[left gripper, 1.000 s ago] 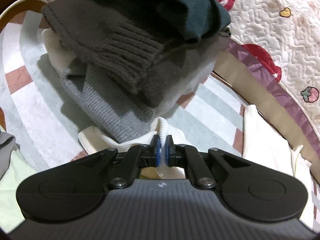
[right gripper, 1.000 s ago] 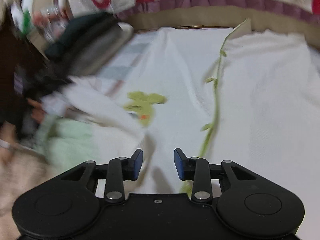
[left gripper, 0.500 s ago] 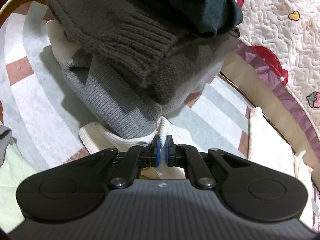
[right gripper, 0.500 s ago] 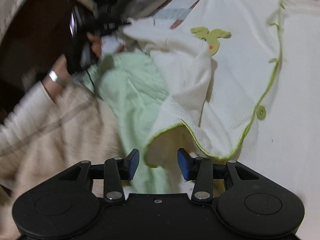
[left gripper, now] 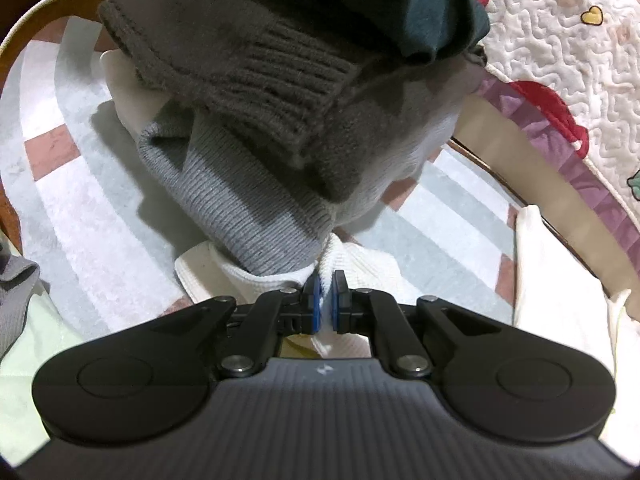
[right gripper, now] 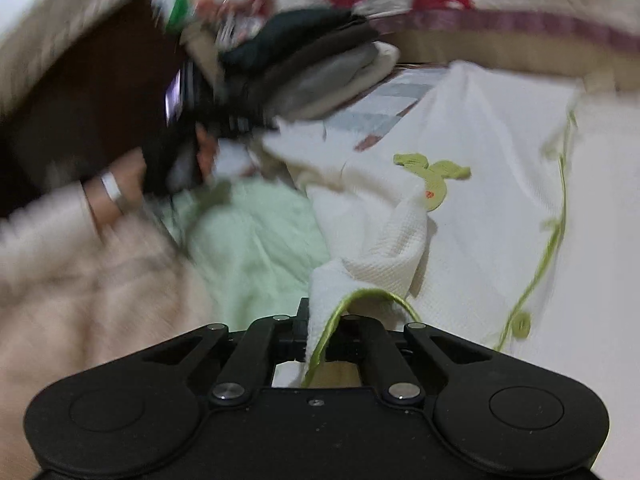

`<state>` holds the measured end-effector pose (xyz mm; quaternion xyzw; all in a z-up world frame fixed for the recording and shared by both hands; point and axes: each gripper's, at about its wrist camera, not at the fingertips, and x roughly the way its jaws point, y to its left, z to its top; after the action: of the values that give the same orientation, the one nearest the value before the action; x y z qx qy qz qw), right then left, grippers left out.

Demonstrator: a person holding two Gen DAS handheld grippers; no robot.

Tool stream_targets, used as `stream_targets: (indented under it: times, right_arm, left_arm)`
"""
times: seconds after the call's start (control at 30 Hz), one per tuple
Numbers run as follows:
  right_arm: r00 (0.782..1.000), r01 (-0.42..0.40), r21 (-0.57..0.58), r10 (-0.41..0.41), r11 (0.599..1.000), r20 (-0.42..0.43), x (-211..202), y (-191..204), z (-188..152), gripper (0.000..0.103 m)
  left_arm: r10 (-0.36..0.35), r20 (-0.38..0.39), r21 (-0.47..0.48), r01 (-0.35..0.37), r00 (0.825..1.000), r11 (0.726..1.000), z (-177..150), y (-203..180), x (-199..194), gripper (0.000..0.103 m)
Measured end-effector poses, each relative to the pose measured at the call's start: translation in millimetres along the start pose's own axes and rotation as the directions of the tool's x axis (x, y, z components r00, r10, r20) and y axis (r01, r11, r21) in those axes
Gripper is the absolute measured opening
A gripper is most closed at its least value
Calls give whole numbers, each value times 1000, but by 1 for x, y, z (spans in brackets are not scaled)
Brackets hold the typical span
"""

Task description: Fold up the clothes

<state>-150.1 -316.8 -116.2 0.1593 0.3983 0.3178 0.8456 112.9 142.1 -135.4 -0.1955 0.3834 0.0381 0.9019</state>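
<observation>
The left gripper (left gripper: 325,300) is clamped on a fold of the white waffle-knit garment (left gripper: 360,264), its blue pads pressed close together with the cloth pinched between them. Just beyond its tips, a pile of folded clothes (left gripper: 280,120) sits on the striped mat (left gripper: 80,208): a grey ribbed knit at the bottom, a dark brown sweater over it and a dark teal piece on top. The grey knit's edge rests on the white cloth just beyond the pads. A quilted cover (left gripper: 560,40) with red shapes lies far right.

The right gripper (right gripper: 320,334) has just been closing, and its jaws now nip the near edge of the same white garment (right gripper: 480,220), where the lime-green trim (right gripper: 360,295) curls over them. The garment spreads out to the right and away, with a green appliqué (right gripper: 434,176) on it and a green button (right gripper: 521,325) near the trimmed edge. A pale green cloth (right gripper: 256,240) lies left of the held edge. On the left, blurred, a hand with a wrist band (right gripper: 112,190) holds the other tool near the folded pile (right gripper: 312,64)
</observation>
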Motion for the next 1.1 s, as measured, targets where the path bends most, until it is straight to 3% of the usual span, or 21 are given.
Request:
stream_targets:
  times: [0.1, 0.2, 0.3, 0.37, 0.43, 0.47, 0.57, 0.67, 0.77, 0.8, 0.87, 0.9, 0.97, 1.03, 1.1]
  right_arm:
    - [987, -157, 153, 150, 976, 56, -25, -22, 2, 6]
    - [963, -267, 211, 257, 940, 75, -41, -29, 1, 6]
    - [934, -356, 243, 349, 902, 72, -57, -34, 1, 6]
    - [917, -395, 266, 395, 879, 56, -62, -41, 0, 6]
    - [903, -420, 305, 427, 855, 49, -59, -51, -2, 6]
    - [907, -411, 311, 420, 857, 43, -54, -53, -3, 6]
    - [908, -403, 334, 418, 852, 29, -38, -57, -5, 6]
    - [890, -438, 330, 456, 836, 27, -26, -52, -6, 6]
    - [908, -397, 260, 418, 880, -30, -16, -46, -7, 6]
    - [941, -308, 245, 332, 919, -60, -11, -46, -9, 6]
    - [985, -137, 226, 157, 965, -75, -8, -46, -8, 6]
    - [994, -54, 215, 73, 975, -80, -6, -46, -7, 6]
    - [997, 16, 173, -3, 985, -76, -8, -42, -4, 5]
    - [993, 58, 117, -46, 991, -105, -6, -34, -2, 6]
    - [989, 83, 91, -71, 992, -128, -1, -28, 1, 6]
  left_arm:
    - [-2, 23, 29, 2, 1000, 1000, 2, -4, -8, 5]
    - [-18, 64, 130, 9, 998, 991, 10, -17, -31, 4]
    - [-13, 79, 285, -10, 997, 958, 28, -18, -74, 4]
    - [-22, 88, 262, -2, 996, 965, 45, -1, -107, 4]
    - [-59, 72, 182, 45, 996, 982, 58, 22, -131, 4]
    - [-65, 63, 152, 55, 996, 987, 63, 33, -140, 4]
    - [30, 40, 193, -37, 999, 981, 53, 46, -140, 2]
    - [115, 55, 184, -123, 992, 975, 48, 66, -135, 0]
    - [164, 45, 91, -168, 985, 982, 50, 96, -132, 0]
    - [162, 6, 57, -162, 987, 985, 48, 104, -129, 0]
    - [115, -59, 31, -114, 992, 993, 41, 107, -129, 0]
    - [90, -89, 33, -88, 992, 996, 36, 104, -130, 3]
    - [59, -146, 54, -52, 988, 997, 25, 89, -132, 7]
    - [29, -192, 85, -13, 981, 996, 17, 70, -128, 20]
    - [13, -228, 128, 17, 974, 992, 12, 51, -120, 54]
